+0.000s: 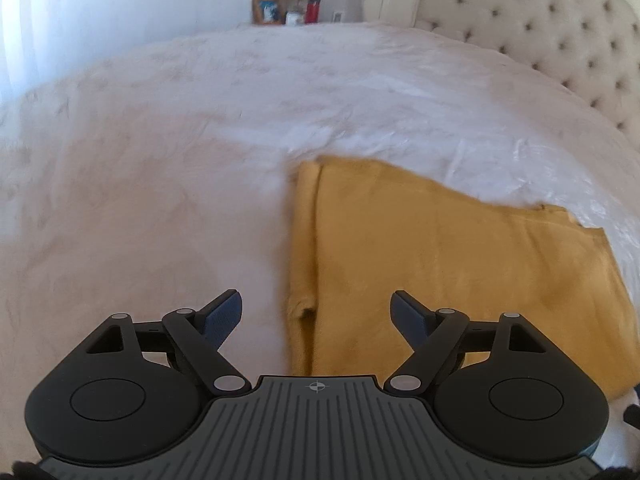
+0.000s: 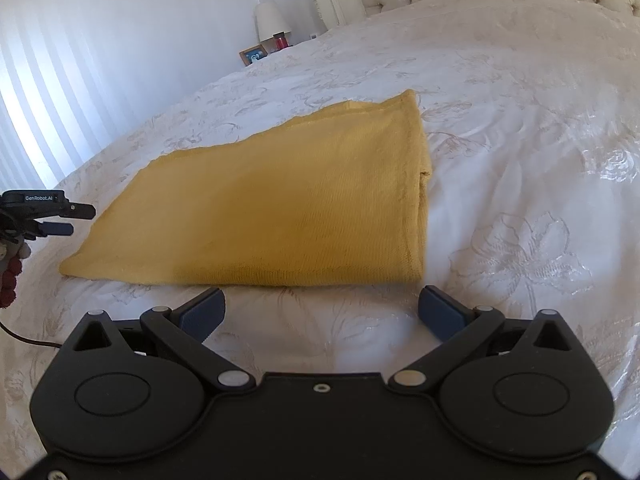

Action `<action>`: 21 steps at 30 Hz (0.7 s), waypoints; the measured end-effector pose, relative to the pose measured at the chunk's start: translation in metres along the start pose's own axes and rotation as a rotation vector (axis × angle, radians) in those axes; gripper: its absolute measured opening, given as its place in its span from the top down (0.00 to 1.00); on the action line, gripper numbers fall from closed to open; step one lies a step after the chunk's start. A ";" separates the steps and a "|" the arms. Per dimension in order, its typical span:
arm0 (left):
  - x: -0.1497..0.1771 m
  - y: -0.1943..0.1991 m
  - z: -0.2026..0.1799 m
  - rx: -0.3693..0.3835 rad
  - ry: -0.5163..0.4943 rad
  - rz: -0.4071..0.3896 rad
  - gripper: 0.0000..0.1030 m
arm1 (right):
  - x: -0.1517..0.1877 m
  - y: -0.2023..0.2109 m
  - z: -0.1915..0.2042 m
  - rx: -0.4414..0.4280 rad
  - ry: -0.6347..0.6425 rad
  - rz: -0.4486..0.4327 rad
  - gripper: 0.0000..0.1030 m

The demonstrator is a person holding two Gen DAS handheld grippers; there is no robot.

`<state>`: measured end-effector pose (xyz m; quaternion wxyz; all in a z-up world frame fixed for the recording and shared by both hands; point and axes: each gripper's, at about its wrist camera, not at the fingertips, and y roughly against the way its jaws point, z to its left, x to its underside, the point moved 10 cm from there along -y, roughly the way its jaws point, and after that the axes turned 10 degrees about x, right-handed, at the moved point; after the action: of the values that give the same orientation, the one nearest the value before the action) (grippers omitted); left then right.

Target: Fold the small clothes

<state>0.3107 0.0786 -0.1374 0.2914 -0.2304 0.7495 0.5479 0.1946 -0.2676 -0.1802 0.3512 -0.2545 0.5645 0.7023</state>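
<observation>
one mustard-yellow knit garment (image 2: pixel 272 204) lies on the bed, and two grippers are in play, one per hand. the bedspread (image 2: pixel 500 120) is white with a pale floral pattern; behind it stand a tufted headboard (image 1: pixel 560 28), a lamp (image 2: pixel 270 20), a framed photo (image 1: pixel 265 10) and a red candle (image 2: pixel 281 42).

seen from the right wrist, the garment's long axis runs from lower left to upper right, narrowing toward the far corner. its right side is a rolled, stitched fold edge; its near edge lies straight, just ahead of the fingertips.

the garment is folded flat into a rough wedge, fine ribbed knit, smooth with few creases.

the right gripper (image 2: pixel 322 306) has its fingers spread wide, holding nothing. the left gripper (image 1: pixel 316 308) is likewise spread and empty, over the garment's end; it also shows at the left edge of the right view (image 2: pixel 60 220).
</observation>
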 end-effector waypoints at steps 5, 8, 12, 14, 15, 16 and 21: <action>0.006 -0.029 -0.003 0.087 0.044 0.054 0.21 | 0.000 0.000 0.000 -0.002 0.001 -0.001 0.00; 0.001 -0.043 -0.003 0.124 0.082 0.041 0.21 | 0.001 0.000 0.000 -0.002 0.005 -0.001 0.00; -0.008 -0.055 -0.007 0.167 0.077 0.041 0.21 | 0.001 -0.002 0.002 0.007 0.023 -0.003 0.00; -0.014 -0.063 -0.012 0.192 0.062 0.053 0.21 | 0.001 -0.002 0.003 0.010 0.028 -0.004 0.00; -0.015 -0.067 -0.013 0.198 0.057 0.057 0.21 | 0.001 -0.002 0.003 0.010 0.029 -0.004 0.00; -0.016 -0.069 -0.015 0.204 0.054 0.058 0.22 | 0.001 -0.002 0.003 0.009 0.028 -0.004 0.00; -0.014 -0.062 -0.013 0.211 0.062 0.041 0.62 | 0.001 -0.002 0.003 0.005 0.025 -0.003 0.00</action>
<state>0.3595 0.0482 -0.1679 0.2796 -0.1998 0.8163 0.4643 0.1956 -0.2647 -0.1814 0.3456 -0.2632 0.5704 0.6971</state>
